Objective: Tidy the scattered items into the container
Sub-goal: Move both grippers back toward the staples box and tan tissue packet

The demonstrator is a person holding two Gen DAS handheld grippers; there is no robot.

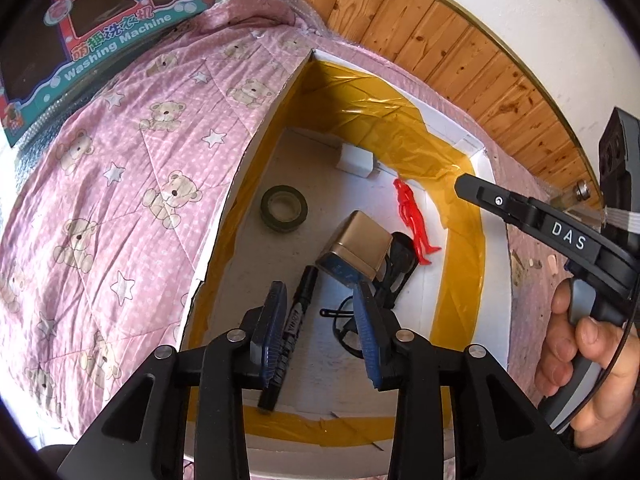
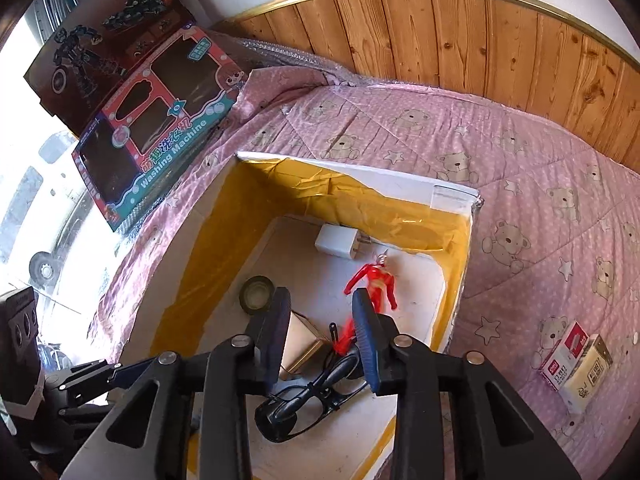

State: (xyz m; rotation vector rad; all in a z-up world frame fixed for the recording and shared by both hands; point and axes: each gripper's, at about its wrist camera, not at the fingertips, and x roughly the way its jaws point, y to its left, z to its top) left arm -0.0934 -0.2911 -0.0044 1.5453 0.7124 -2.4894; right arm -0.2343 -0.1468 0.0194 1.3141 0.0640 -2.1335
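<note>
Both point steeply down: left gripper (image 1: 322, 334) at lower centre, jaws parted, pads pressing nothing; right gripper (image 2: 320, 334) likewise, a hand (image 1: 588, 360) holding it at right edge.

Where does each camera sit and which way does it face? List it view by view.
Left wrist: on the left hand-held gripper, looking down into the white box; jaws open, the right hand at the picture's right edge.
Right wrist: on the right hand-held gripper, looking down into the box from the other side; jaws open, the left gripper's body at the picture's left edge.
Shared: red figure, tape roll, white charger.
</note>
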